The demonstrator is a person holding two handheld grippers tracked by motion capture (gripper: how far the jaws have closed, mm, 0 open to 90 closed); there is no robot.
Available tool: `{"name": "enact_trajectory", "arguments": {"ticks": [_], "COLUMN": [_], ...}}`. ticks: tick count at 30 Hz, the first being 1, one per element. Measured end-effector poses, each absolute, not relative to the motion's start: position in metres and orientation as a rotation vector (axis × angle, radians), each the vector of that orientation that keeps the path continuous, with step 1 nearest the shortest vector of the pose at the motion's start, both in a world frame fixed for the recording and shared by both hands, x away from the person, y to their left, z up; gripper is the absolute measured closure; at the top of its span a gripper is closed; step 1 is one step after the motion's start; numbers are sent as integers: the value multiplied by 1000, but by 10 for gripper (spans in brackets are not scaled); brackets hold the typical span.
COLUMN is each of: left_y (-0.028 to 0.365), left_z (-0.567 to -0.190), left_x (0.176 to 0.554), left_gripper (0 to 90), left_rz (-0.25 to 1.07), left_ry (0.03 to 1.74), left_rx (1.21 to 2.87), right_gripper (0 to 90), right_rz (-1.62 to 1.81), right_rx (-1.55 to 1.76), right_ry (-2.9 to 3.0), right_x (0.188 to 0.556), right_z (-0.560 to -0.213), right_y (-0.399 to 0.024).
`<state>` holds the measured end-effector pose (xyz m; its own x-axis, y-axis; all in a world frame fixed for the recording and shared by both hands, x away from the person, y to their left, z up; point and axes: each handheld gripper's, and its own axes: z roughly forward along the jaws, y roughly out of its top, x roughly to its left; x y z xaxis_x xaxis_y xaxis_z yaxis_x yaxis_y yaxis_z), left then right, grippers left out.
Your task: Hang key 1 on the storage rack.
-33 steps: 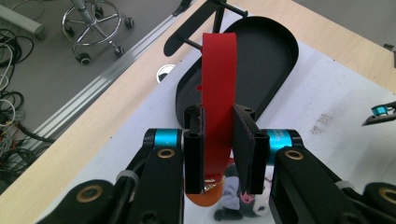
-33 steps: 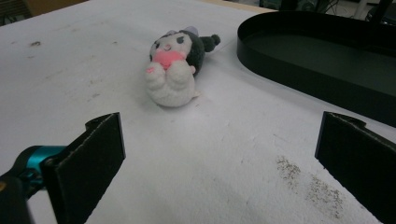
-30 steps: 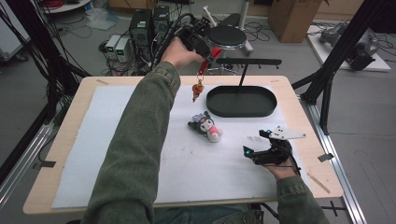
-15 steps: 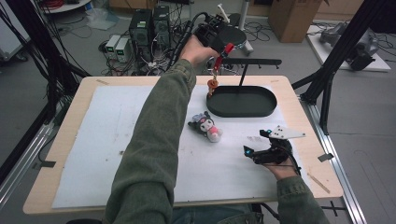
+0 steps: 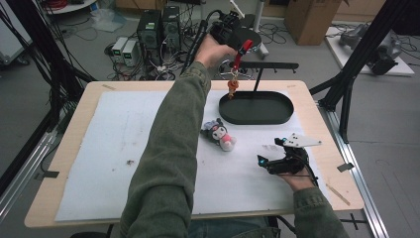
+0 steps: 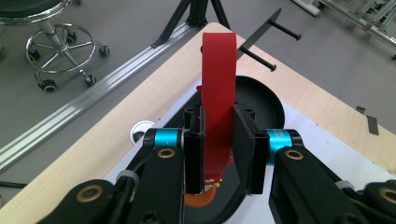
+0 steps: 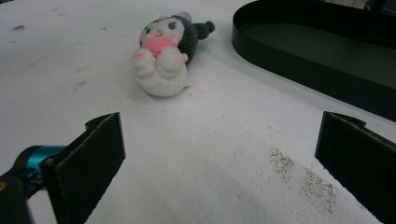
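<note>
My left gripper (image 5: 242,47) is raised over the table's far edge, shut on a red strap (image 5: 239,54). An orange charm (image 5: 231,88) dangles from the strap above the left end of a black oval tray (image 5: 277,117). In the left gripper view the red strap (image 6: 217,88) stands pinched between the jaws of that gripper (image 6: 219,149), with the orange charm (image 6: 201,199) and black tray (image 6: 264,100) below. A black-and-white plush toy (image 5: 219,134) lies on the white mat. My right gripper (image 5: 270,150) rests at the front right, open and empty. The right gripper (image 7: 223,154) faces the plush toy (image 7: 164,53) and tray (image 7: 327,70).
A black stand with a horizontal bar (image 5: 265,65) rises just behind the tray; its pegs (image 6: 280,29) point outward past the table's edge. The white mat (image 5: 114,148) covers most of the wooden table. Computers, cables and a stool sit on the floor beyond.
My left gripper has carried the strap and charm to the right and farther away, from beside the tray's left end to above it near the stand's bar. The right gripper stayed put.
</note>
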<state>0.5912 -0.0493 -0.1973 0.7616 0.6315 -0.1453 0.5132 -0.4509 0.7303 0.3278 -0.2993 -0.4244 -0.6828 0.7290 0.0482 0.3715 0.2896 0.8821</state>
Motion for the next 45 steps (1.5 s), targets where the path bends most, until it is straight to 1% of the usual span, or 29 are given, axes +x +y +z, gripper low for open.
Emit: {"name": "enact_trajectory", "arguments": {"ticks": [3,9,14,16,19,20,21,24,25,26,27,28,30,32,34,36,38,40,45], "left_y": [-48,-48,-55,-57,-59,-59,-59,-59,-60,-60,-61,-59,-54,-49,-44,-38,-34,-29,-16], "left_z": [-200,-209,-212,-213,-213,-213,-213,-213,-214,-214,-216,-217,-217,-215,-210,-207,-205,-203,-198], "left_x": [598,606,605,605,603,602,602,601,599,599,598,599,598,597,595,591,585,580,569], "left_gripper": [748,747,747,747,744,733,695,438,359,243,184,139,77,60,17,17,17,17,17], "left_rz": [154,153,187,247,314,313,301,279,301,320,331,314,282,268,261,267,247,278,303], "left_ry": [883,913,914,921,924,908,878,857,848,844,849,852,846,831,817,807,766,764,759], "left_rx": [2066,2050,2058,2082,2060,2058,2053,2068,2104,2135,2162,2167,2165,2161,2153,2160,2209,2237,2255], "right_gripper": [6,6,6,6,6,6,6,6,6,6,6,5,6,6,6,6,6,6,6], "right_rz": [1361,1357,1348,1349,1349,1346,1342,1337,1338,1341,1338,1334,1326,1322,1320,1321,1316,1311,1298], "right_rx": [997,1005,1013,1012,1005,1010,1009,1010,1009,1012,1010,1013,1019,1026,1031,1032,1036,1037,1032], "right_ry": [2194,2194,2198,2198,2194,2197,2193,2193,2193,2192,2192,2194,2193,2188,2186,2188,2186,2188,2196], "right_x": [328,328,326,326,326,326,326,326,326,326,326,325,325,325,325,325,325,325,325], "right_z": [-424,-425,-426,-426,-426,-426,-426,-426,-426,-426,-426,-426,-426,-426,-426,-426,-426,-427,-428], "right_y": [-301,-303,-302,-303,-303,-303,-303,-305,-305,-305,-305,-305,-306,-307,-307,-308,-307,-307,-306]}}
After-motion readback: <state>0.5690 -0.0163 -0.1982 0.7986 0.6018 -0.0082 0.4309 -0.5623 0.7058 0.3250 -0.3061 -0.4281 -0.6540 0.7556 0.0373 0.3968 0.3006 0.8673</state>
